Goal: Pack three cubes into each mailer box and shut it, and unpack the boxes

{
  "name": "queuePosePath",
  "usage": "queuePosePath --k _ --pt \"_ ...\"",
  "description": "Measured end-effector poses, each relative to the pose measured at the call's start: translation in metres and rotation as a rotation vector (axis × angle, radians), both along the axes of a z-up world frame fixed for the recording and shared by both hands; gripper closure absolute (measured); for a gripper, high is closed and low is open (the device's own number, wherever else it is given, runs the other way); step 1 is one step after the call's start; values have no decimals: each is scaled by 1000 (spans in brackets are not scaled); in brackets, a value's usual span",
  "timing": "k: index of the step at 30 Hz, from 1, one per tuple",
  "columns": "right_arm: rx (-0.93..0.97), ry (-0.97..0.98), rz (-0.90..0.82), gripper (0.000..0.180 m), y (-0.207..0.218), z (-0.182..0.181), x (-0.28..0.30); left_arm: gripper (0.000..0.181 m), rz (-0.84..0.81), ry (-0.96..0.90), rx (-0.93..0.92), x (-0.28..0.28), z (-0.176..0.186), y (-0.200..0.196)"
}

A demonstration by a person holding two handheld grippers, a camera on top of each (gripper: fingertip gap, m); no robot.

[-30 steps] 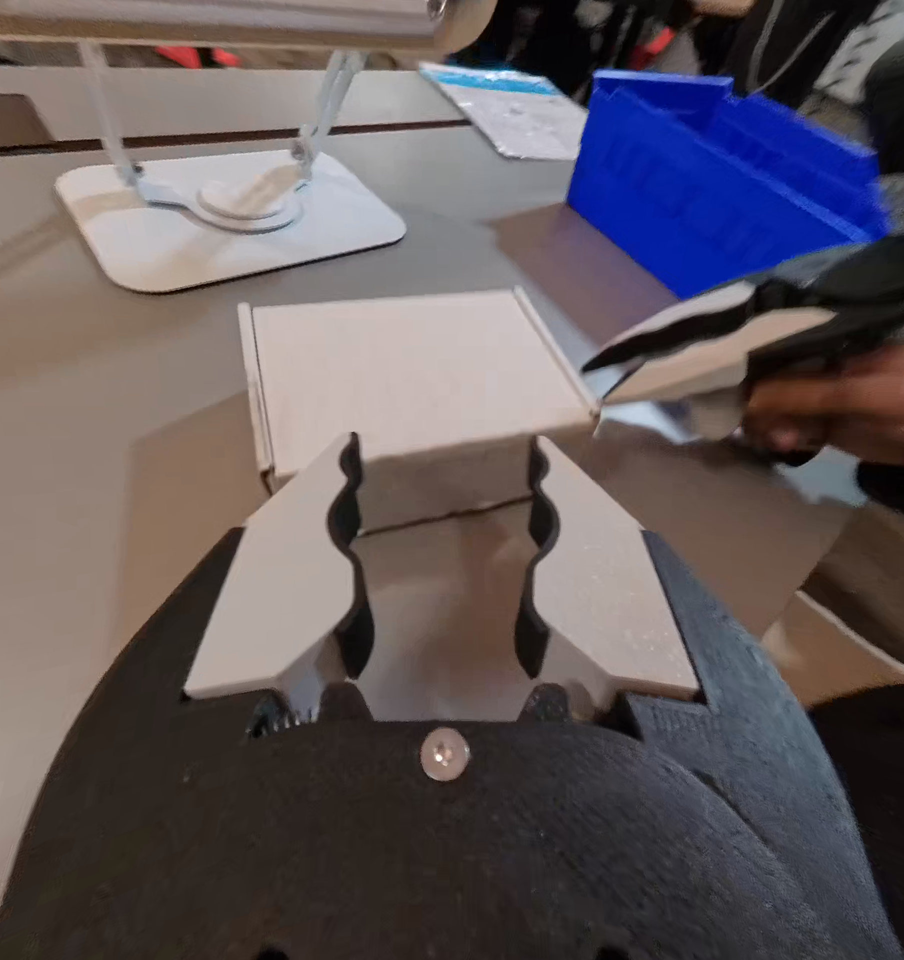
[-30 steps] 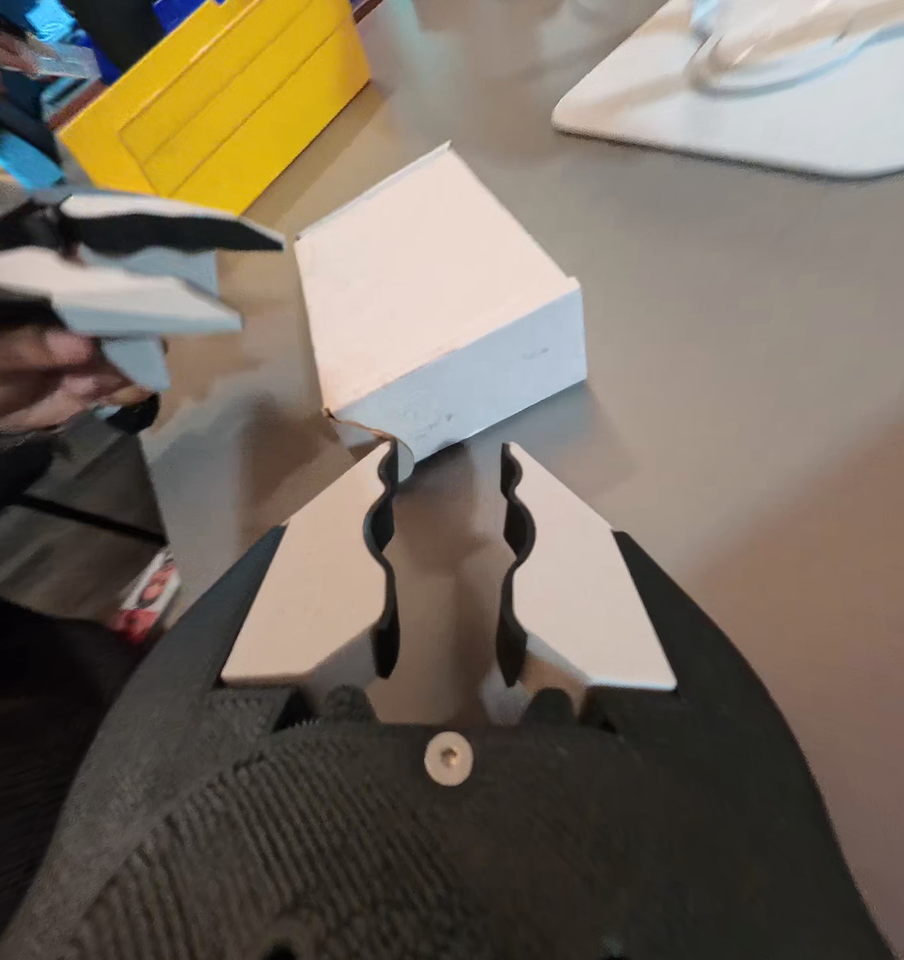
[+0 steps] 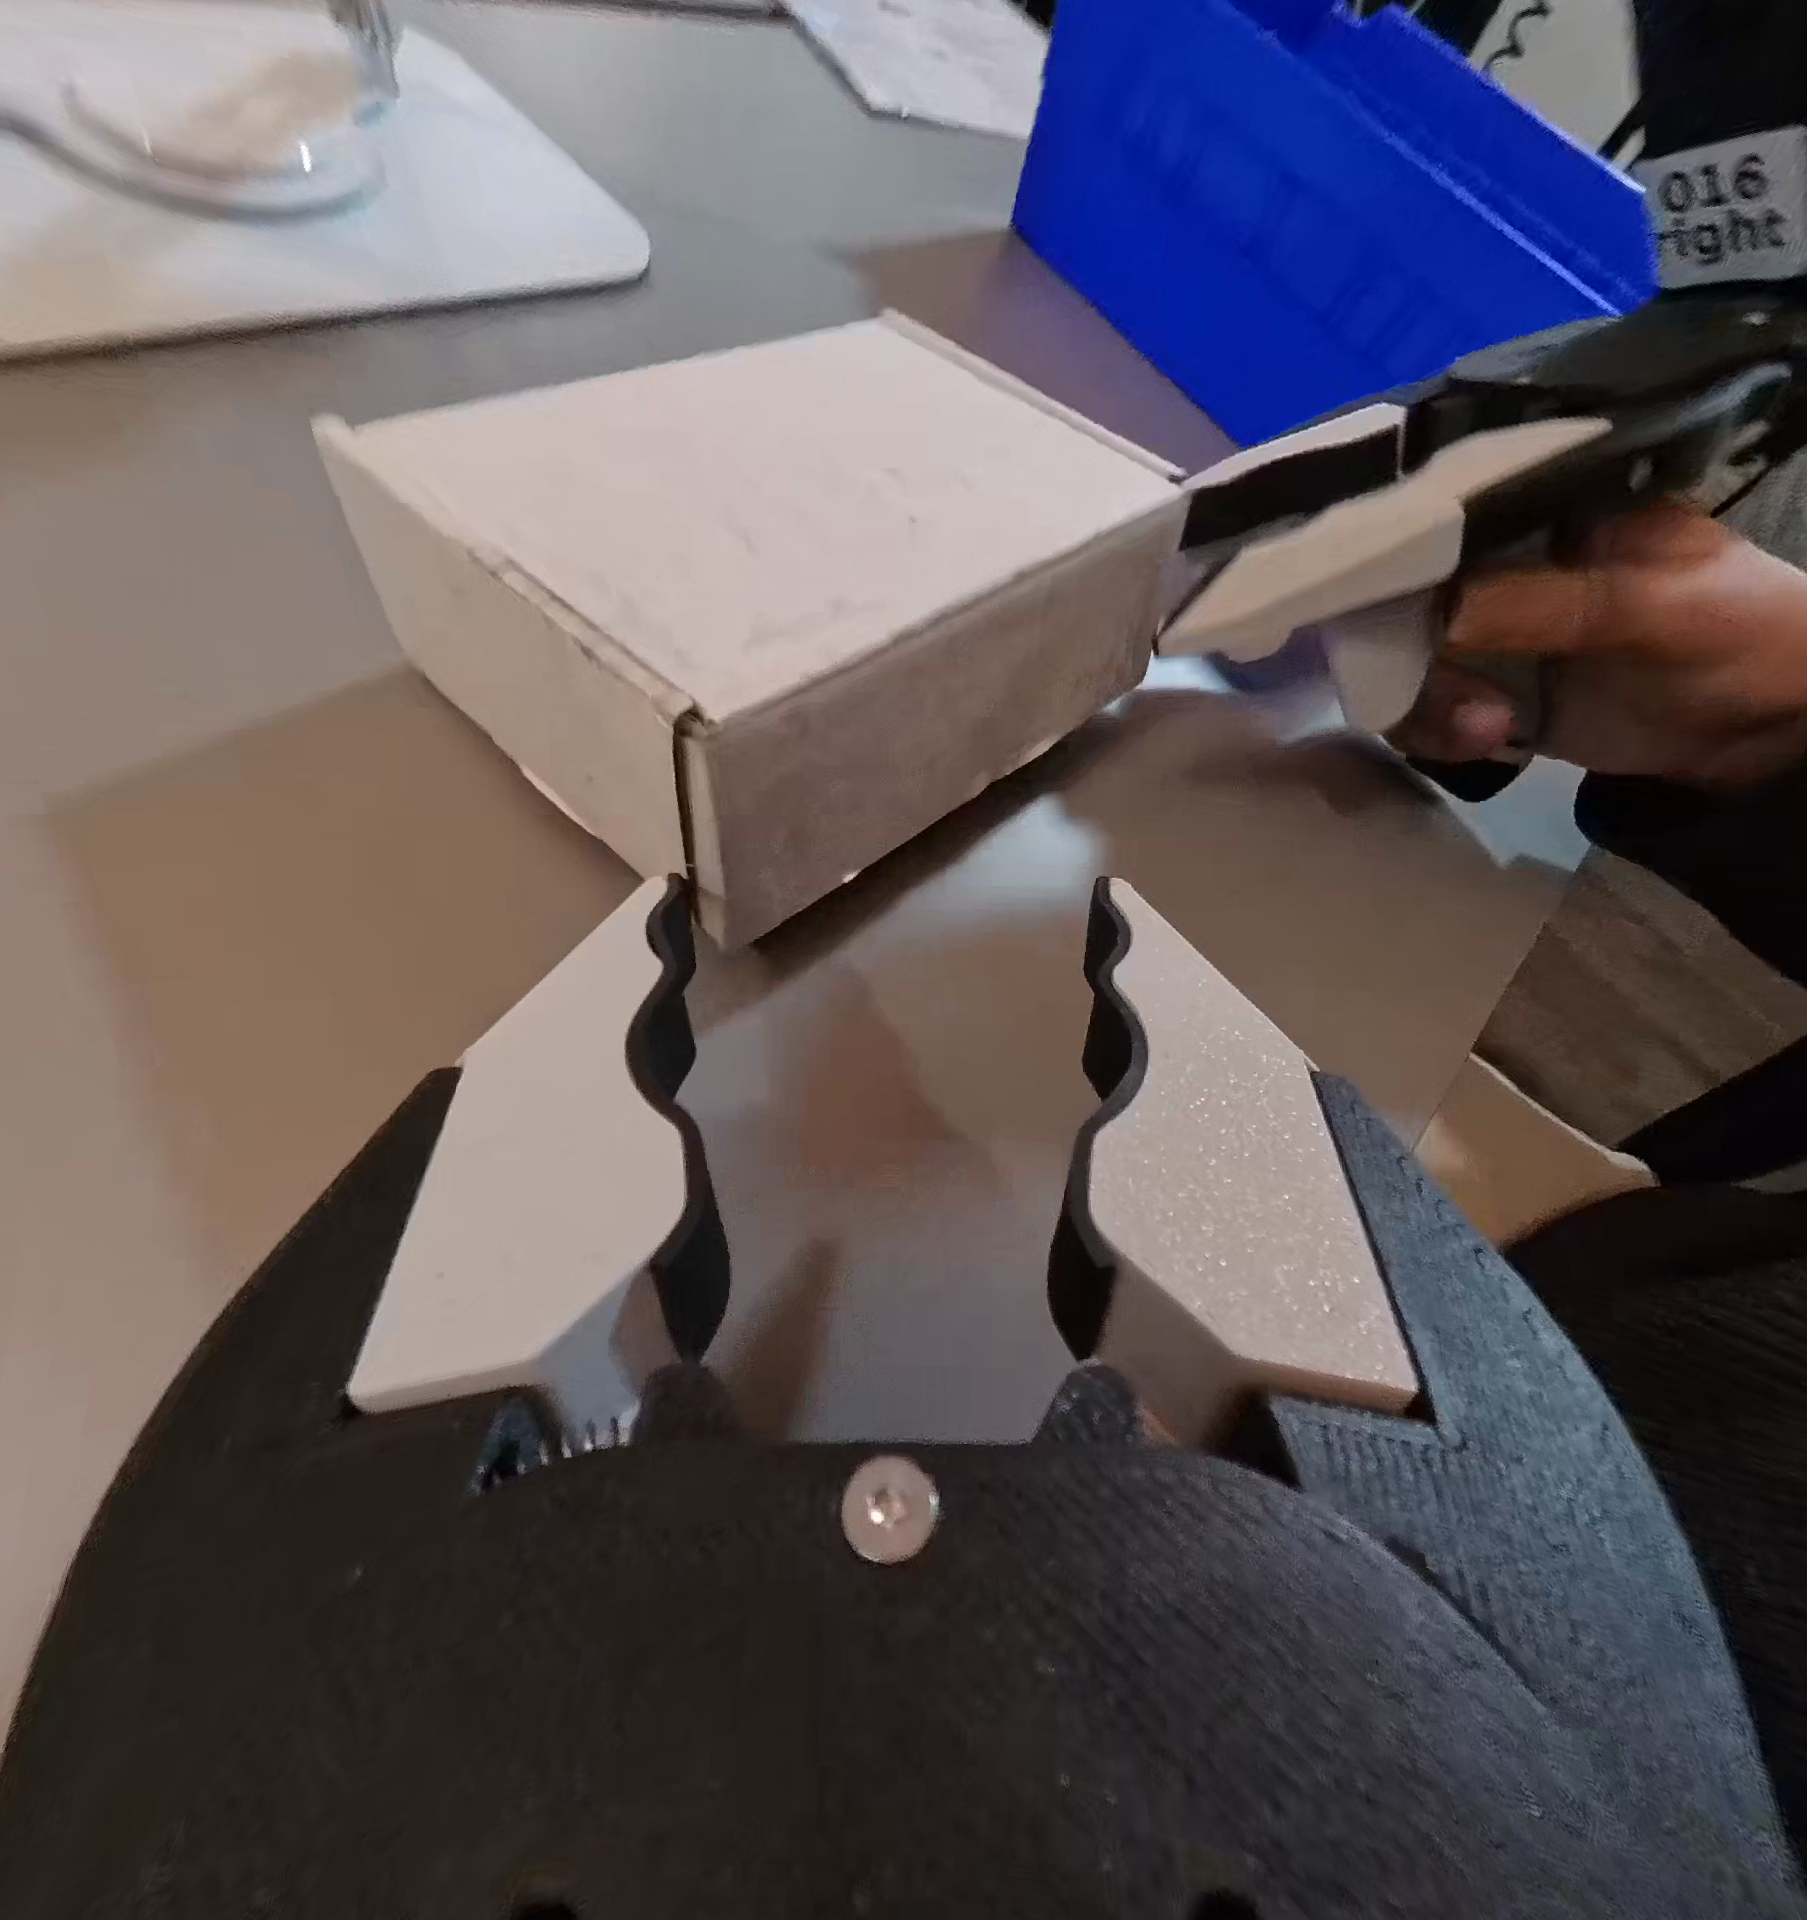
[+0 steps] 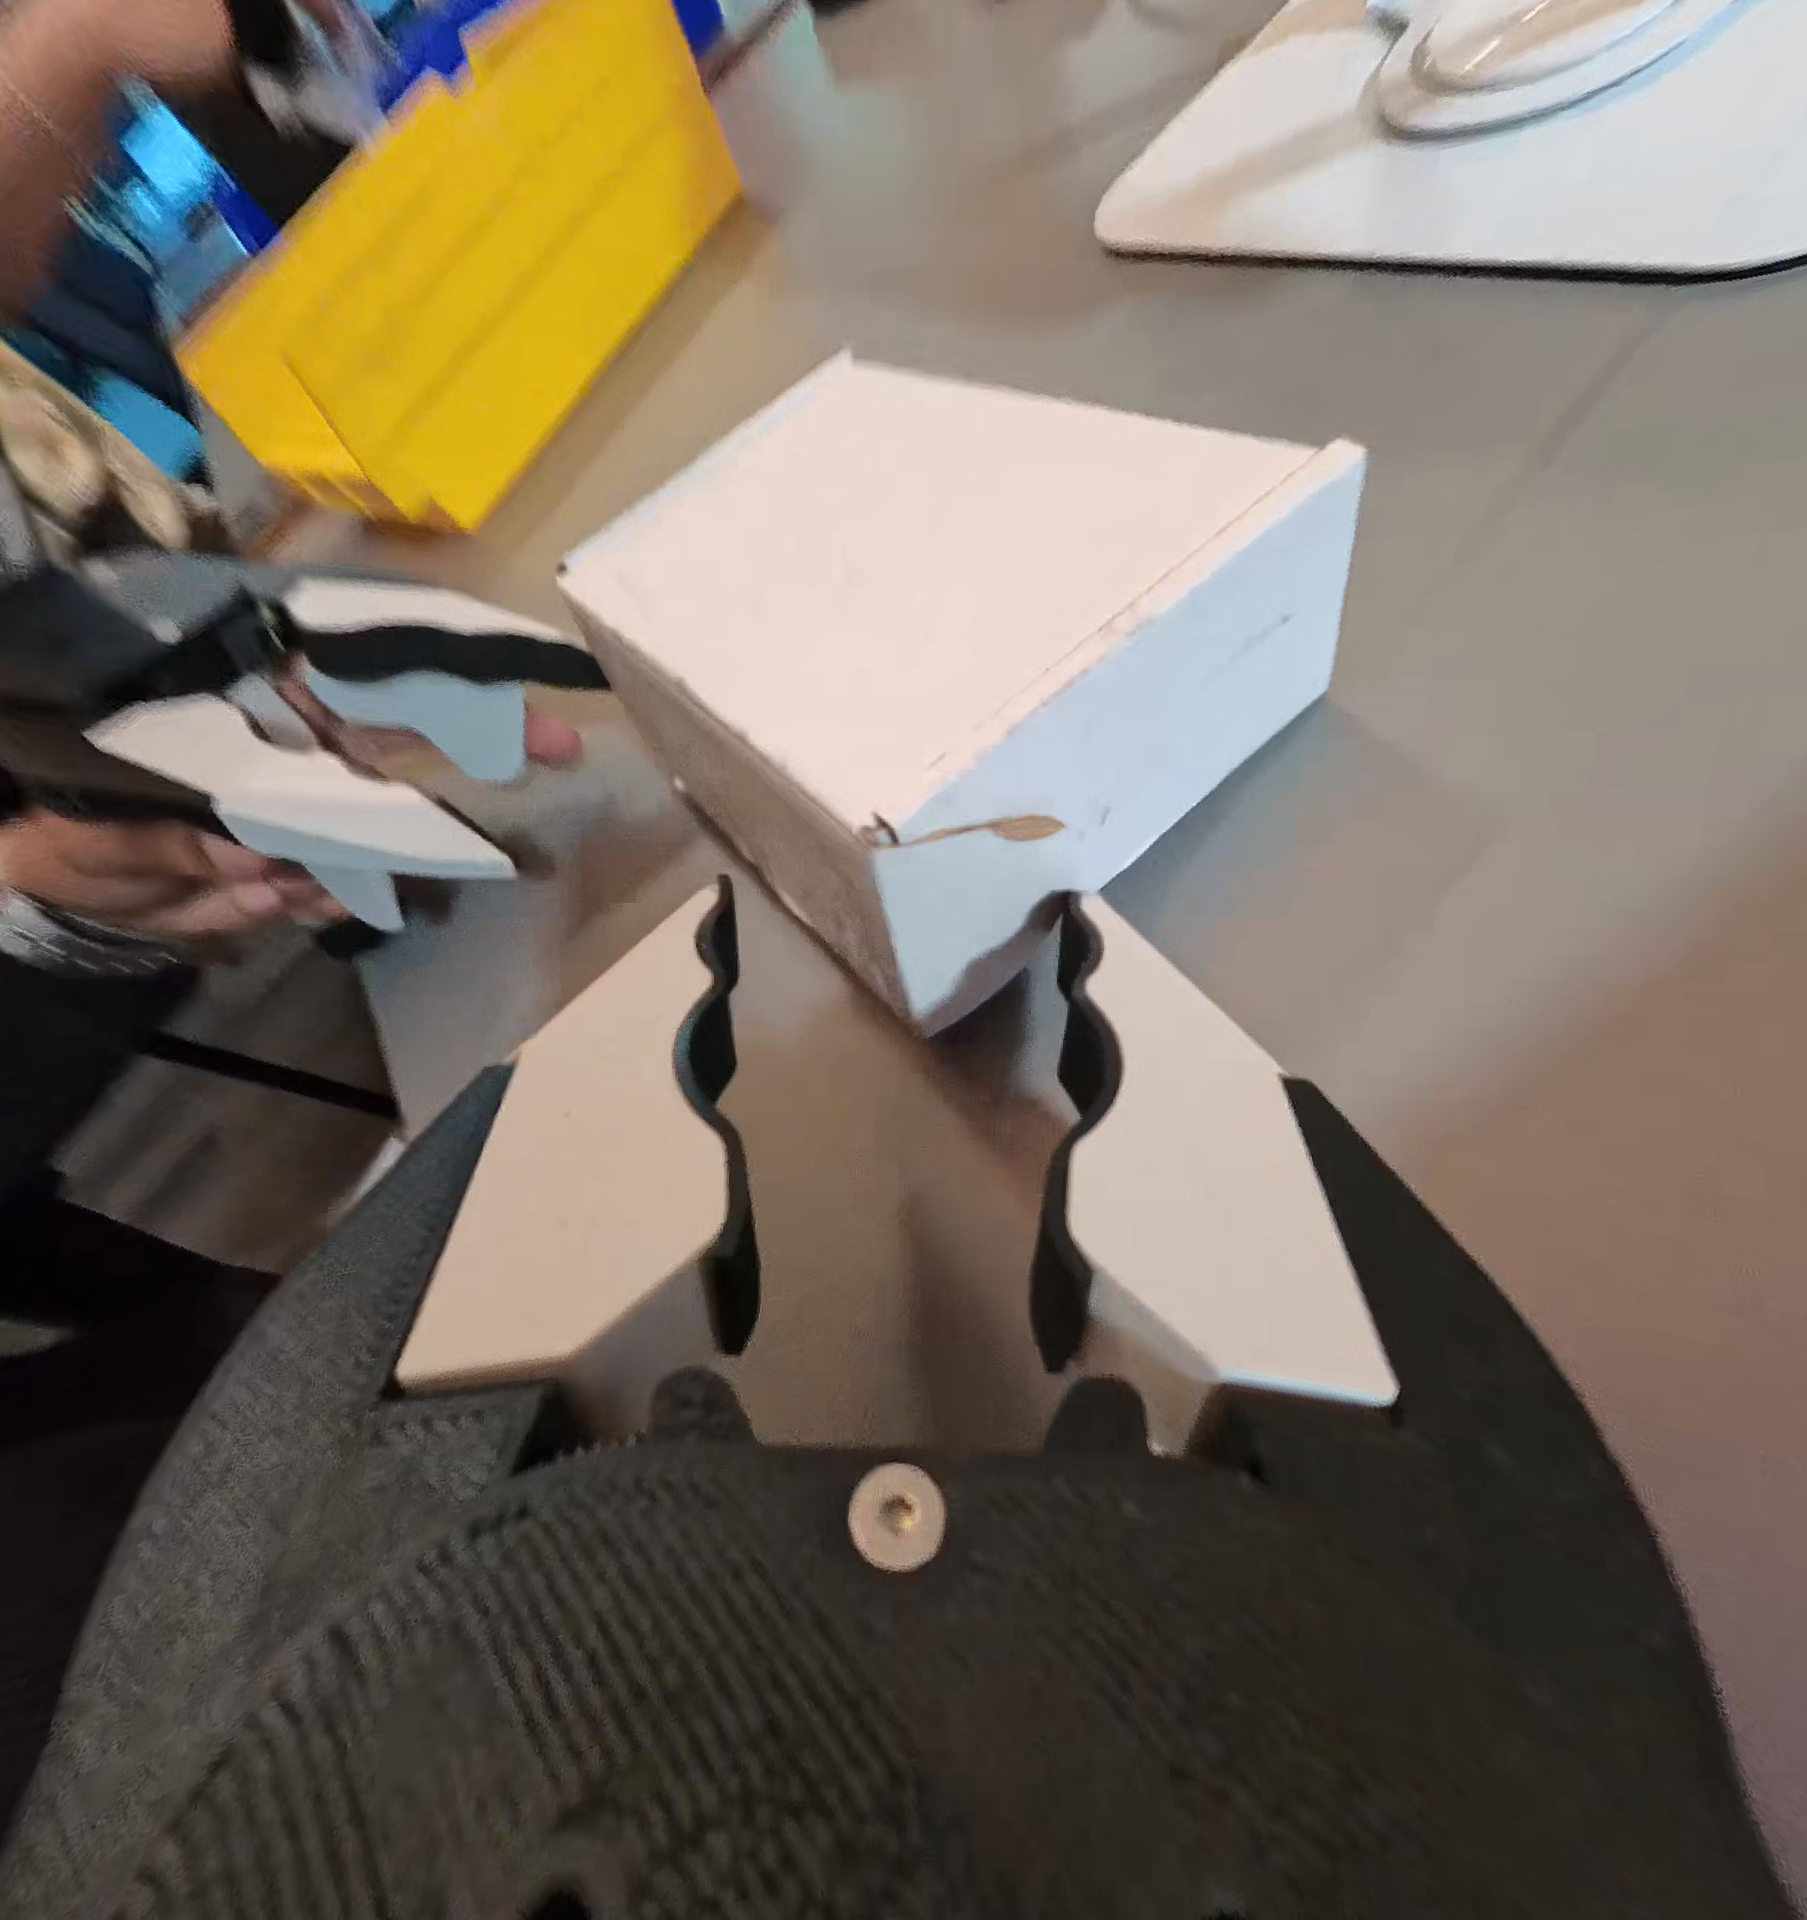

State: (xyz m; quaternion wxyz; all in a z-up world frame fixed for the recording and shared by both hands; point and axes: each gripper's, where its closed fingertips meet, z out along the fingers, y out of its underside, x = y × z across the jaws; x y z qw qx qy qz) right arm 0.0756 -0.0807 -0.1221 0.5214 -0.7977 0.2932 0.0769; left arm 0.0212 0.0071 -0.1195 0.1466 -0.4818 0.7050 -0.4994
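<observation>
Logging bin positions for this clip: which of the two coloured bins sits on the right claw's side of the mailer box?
The blue bin, behind the right claw. The yellow bin stands on the left claw's side.

Both wrist views look down close along their tongs, from opposite corners, at one shared white mailer box [image 3: 774,582] [image 4: 940,623].

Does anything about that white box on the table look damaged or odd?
Yes. The white mailer box is shut, but its near corner shows a small brown tear where the white facing has peeled, seen in the right wrist view. Its side walls look grey and scuffed. Nothing is spilled.
</observation>
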Motion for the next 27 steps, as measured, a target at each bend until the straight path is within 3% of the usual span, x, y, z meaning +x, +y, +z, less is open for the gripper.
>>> queuePosePath --k 5,7,11,18,22,27 --pt "368 210 -7 137 -12 46 9 117 0 -360 234 1 30 2" --pt "406 236 -27 136 -16 50 13 130 4 -487 341 0 36 0" --pt "252 104 -9 133 -12 37 9 136 54 -474 409 7 31 4" --pt "-61 -240 15 113 -6 15 7 142 68 -465 274 7 41 2" --pt "-182 -307 7 117 -8 1 9 140 78 -455 315 10 37 7" --pt "-201 -330 -2 112 -9 1 11 135 85 -466 343 11 37 10"
